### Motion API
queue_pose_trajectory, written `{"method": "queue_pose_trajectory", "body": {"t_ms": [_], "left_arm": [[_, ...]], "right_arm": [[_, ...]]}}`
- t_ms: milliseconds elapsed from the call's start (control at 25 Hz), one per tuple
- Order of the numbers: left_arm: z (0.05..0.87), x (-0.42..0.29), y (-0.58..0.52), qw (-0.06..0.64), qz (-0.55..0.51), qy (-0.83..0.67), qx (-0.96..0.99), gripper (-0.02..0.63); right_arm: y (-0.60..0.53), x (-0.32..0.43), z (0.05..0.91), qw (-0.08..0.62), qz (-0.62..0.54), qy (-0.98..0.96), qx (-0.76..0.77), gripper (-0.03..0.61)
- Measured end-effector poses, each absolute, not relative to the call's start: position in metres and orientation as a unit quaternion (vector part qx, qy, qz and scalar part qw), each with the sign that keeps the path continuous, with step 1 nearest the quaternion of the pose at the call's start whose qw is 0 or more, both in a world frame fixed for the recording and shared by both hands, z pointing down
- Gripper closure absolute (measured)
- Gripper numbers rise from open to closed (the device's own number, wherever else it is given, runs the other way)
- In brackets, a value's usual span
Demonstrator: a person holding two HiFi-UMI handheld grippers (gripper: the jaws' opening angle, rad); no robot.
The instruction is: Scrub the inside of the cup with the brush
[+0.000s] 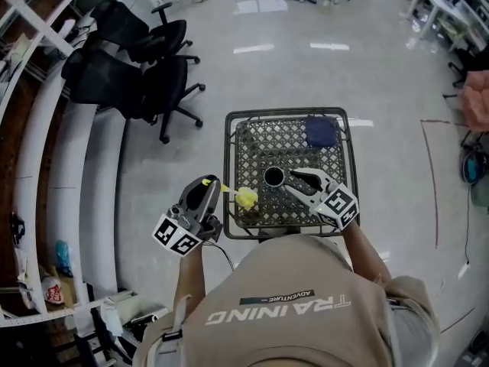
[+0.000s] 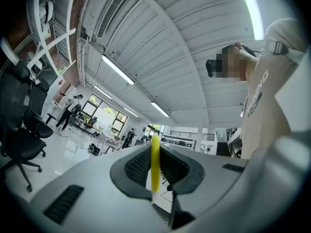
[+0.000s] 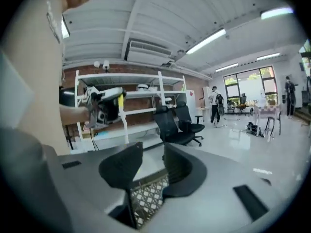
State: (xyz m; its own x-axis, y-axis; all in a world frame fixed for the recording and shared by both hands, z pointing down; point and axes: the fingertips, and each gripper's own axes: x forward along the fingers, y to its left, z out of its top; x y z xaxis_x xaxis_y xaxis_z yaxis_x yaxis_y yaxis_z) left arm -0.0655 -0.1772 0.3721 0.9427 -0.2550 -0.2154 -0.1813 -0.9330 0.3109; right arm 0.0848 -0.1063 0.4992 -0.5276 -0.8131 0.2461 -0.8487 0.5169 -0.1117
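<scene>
A black cup [image 1: 273,177] stands upright on the mesh table [image 1: 252,140], seen from above. My left gripper [image 1: 208,183] is shut on the thin handle of a yellow brush [image 1: 245,197], whose head hangs over the table's near left edge, left of the cup. In the left gripper view the yellow handle [image 2: 155,164] runs upright between the closed jaws of the left gripper [image 2: 155,171]. My right gripper [image 1: 295,180] hovers just right of the cup; its jaws stand apart with nothing between them. In the right gripper view the right gripper [image 3: 153,161] shows only table mesh [image 3: 148,198] through the gap.
A dark blue object [image 1: 321,131] lies at the table's far right corner. Black office chairs [image 1: 145,67] stand to the far left beside long white shelving [image 1: 46,151]. The shiny floor [image 1: 306,67] surrounds the table. The left hand with the left gripper [image 3: 104,108] shows in the right gripper view.
</scene>
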Motion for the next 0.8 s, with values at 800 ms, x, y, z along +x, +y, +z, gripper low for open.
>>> {"method": "queue_pose_trajectory", "body": {"t_ms": [800], "left_arm": [[0.345, -0.031, -0.149, 0.13, -0.12, -0.163, 0.971, 0.561]], "right_arm": [[-0.117, 0.09, 0.337, 0.036, -0.029, -0.885, 0.463, 0.561]]}}
